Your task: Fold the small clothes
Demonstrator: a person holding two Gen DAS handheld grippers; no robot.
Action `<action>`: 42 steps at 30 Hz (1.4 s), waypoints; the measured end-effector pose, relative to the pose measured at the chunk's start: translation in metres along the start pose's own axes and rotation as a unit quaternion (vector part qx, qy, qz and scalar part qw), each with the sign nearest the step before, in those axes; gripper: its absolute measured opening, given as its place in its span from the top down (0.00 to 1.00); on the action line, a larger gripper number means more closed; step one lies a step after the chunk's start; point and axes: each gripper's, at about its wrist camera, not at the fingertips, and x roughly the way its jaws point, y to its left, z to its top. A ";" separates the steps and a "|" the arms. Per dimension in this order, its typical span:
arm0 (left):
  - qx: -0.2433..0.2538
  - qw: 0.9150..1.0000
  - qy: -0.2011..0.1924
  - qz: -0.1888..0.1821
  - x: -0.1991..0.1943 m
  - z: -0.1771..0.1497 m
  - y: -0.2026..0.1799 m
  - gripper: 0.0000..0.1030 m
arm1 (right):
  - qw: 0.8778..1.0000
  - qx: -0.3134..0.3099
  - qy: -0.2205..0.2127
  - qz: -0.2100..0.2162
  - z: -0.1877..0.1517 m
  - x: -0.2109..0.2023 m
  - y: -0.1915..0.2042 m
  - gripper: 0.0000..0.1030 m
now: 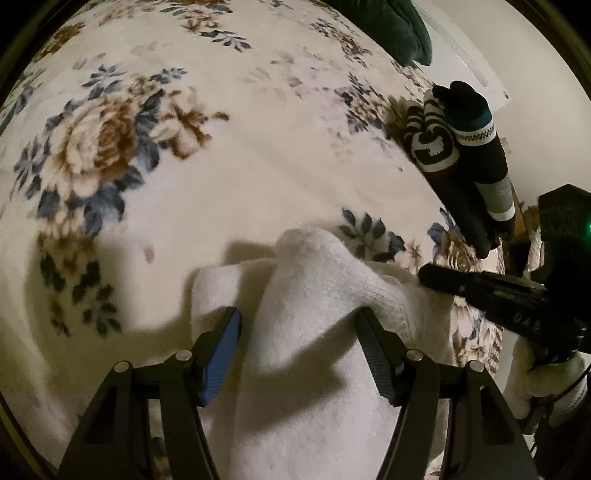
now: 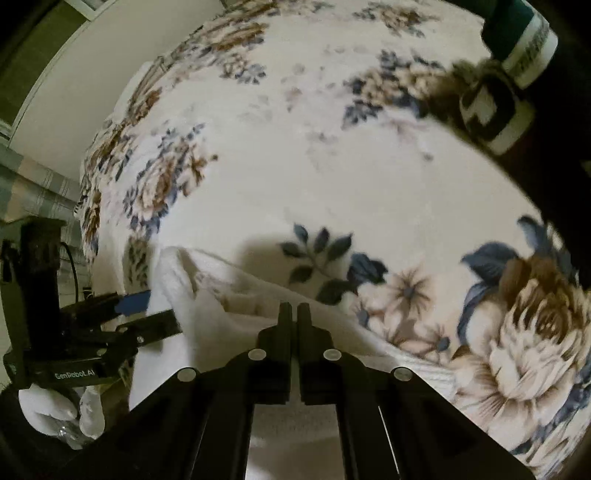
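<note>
A white sock [image 1: 314,295] lies on the floral blanket [image 1: 221,166], bunched up with its toe raised. My left gripper [image 1: 297,317] is open, its two fingers on either side of the sock. My right gripper [image 2: 294,312] is shut, and it seems to pinch the sock's edge [image 2: 236,314], though the grip itself is hidden. It shows in the left wrist view as a dark finger [image 1: 480,288] at the sock's right side. The left gripper shows in the right wrist view [image 2: 147,314] at the sock's left end.
A pile of dark patterned socks [image 1: 461,147] lies at the blanket's right edge, also at the top right of the right wrist view [image 2: 495,110]. A dark green cushion [image 1: 388,26] sits at the far edge. Gloved hands [image 2: 48,406] hold the grippers.
</note>
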 end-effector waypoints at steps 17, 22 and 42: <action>-0.009 1.000 -0.020 0.021 -0.008 -0.002 0.021 0.91 | 0.966 0.208 0.027 0.153 -0.074 0.009 -0.082 0.93; -0.020 1.000 -0.006 0.021 -0.001 0.001 0.024 0.90 | 0.968 0.232 0.010 0.095 -0.074 0.017 -0.093 0.93; -0.096 0.995 -0.013 -0.025 -0.015 -0.045 0.026 0.11 | 0.964 0.232 0.024 0.129 -0.141 0.008 -0.120 0.12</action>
